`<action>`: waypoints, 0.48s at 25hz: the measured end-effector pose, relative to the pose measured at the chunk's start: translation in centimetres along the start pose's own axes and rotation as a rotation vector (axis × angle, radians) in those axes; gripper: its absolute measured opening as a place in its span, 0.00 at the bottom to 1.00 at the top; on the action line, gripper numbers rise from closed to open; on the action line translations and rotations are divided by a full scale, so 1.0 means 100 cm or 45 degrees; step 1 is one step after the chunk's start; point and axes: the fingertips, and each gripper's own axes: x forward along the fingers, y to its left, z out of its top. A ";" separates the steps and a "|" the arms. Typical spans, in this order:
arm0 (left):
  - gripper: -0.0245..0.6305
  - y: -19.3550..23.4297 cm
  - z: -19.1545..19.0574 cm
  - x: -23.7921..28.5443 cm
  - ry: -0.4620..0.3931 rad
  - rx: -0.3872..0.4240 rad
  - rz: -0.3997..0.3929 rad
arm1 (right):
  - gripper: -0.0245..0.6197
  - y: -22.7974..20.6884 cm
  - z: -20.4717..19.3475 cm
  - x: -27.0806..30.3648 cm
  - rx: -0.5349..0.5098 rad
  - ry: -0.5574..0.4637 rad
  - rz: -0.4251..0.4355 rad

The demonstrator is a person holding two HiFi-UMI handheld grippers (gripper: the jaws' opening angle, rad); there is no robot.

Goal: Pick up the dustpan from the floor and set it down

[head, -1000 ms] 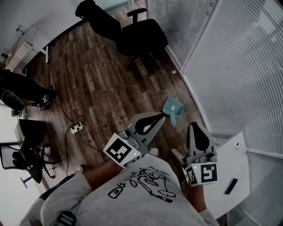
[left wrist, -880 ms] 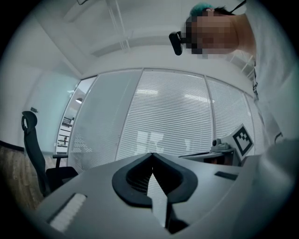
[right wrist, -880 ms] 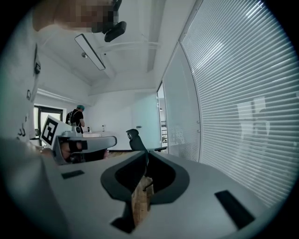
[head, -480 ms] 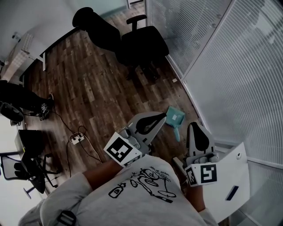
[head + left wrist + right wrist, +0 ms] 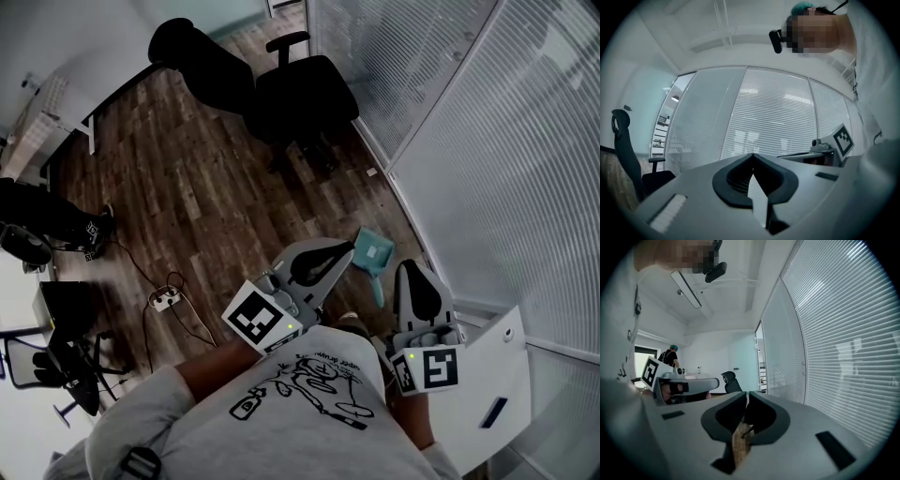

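1. Both tongs were shut and held nothing: the left tongs (image 5: 751,156) and the right tongs (image 5: 746,393) each had their tips meeting on empty air.
2. Over the last second the teal dustpan (image 5: 372,253) had drawn nearer in the head view. It lay flat on the wooden floor (image 5: 206,187), just beyond the left tongs and beside the glass wall (image 5: 487,169).
3. The approach looked nearly finished. The pick-up itself had not begun, and one pair of tongs still had to open and go down.
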 end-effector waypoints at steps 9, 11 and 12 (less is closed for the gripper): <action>0.04 -0.014 0.004 0.044 -0.013 0.004 -0.008 | 0.06 -0.045 0.017 -0.006 -0.076 -0.030 -0.010; 0.04 -0.019 0.004 0.055 -0.013 0.003 -0.014 | 0.06 -0.058 0.021 -0.011 -0.093 -0.039 -0.024; 0.04 -0.021 0.005 0.061 -0.014 0.001 -0.017 | 0.06 -0.064 0.021 -0.014 -0.096 -0.037 -0.030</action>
